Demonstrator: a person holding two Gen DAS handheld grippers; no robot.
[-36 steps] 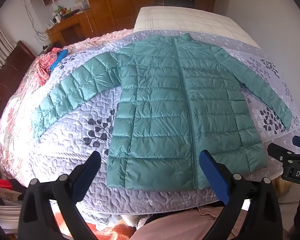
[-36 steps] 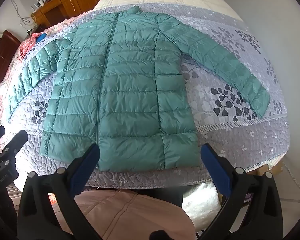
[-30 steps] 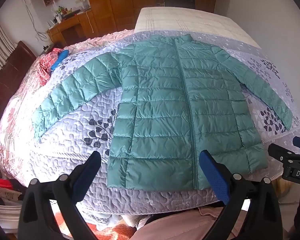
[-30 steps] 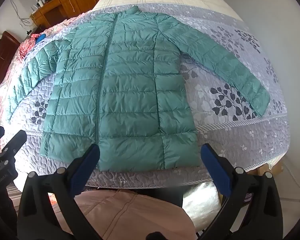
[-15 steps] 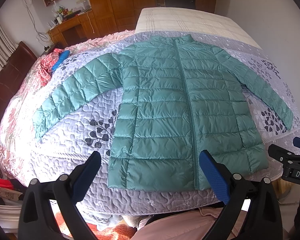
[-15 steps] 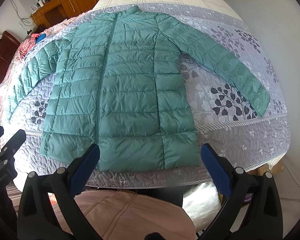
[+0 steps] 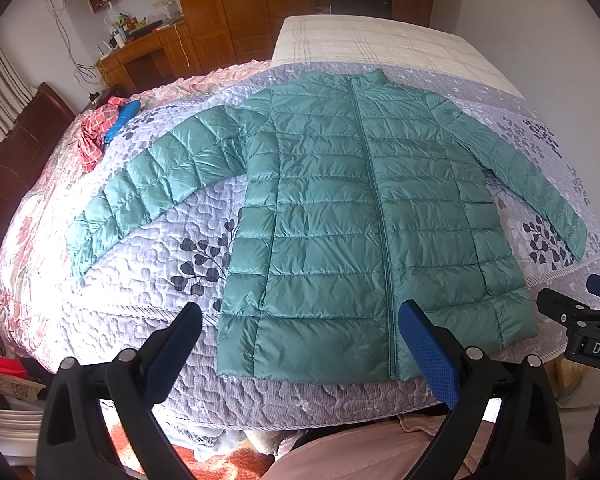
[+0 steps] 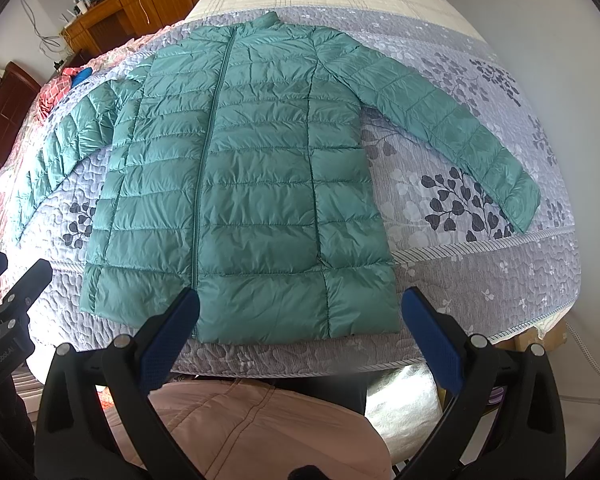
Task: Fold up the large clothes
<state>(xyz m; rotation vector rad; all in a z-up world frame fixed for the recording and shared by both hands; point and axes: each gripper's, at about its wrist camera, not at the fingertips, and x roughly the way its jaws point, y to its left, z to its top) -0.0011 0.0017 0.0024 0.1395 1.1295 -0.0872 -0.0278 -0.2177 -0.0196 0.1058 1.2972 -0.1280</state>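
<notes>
A teal quilted puffer jacket (image 7: 352, 216) (image 8: 244, 184) lies flat and zipped on the bed, collar away from me, both sleeves spread out to the sides. My left gripper (image 7: 300, 340) hangs open above the bed's near edge, in front of the jacket's hem, holding nothing. My right gripper (image 8: 300, 328) is also open and empty, just short of the hem's right half. Each gripper shows at the edge of the other's view. The left sleeve's cuff (image 7: 80, 248) reaches toward the bed's left side; the right cuff (image 8: 524, 204) lies near the right edge.
The jacket rests on a grey-lilac quilt with dark leaf prints (image 7: 196, 264) over a pink floral cover. A red checked cloth and blue item (image 7: 104, 132) lie at the far left. A wooden desk and cupboards (image 7: 148, 52) stand behind. A pink padded garment (image 8: 260, 432) is below the grippers.
Both grippers have stayed open and nearly still; the view has only drifted slightly. The jacket has not moved.
</notes>
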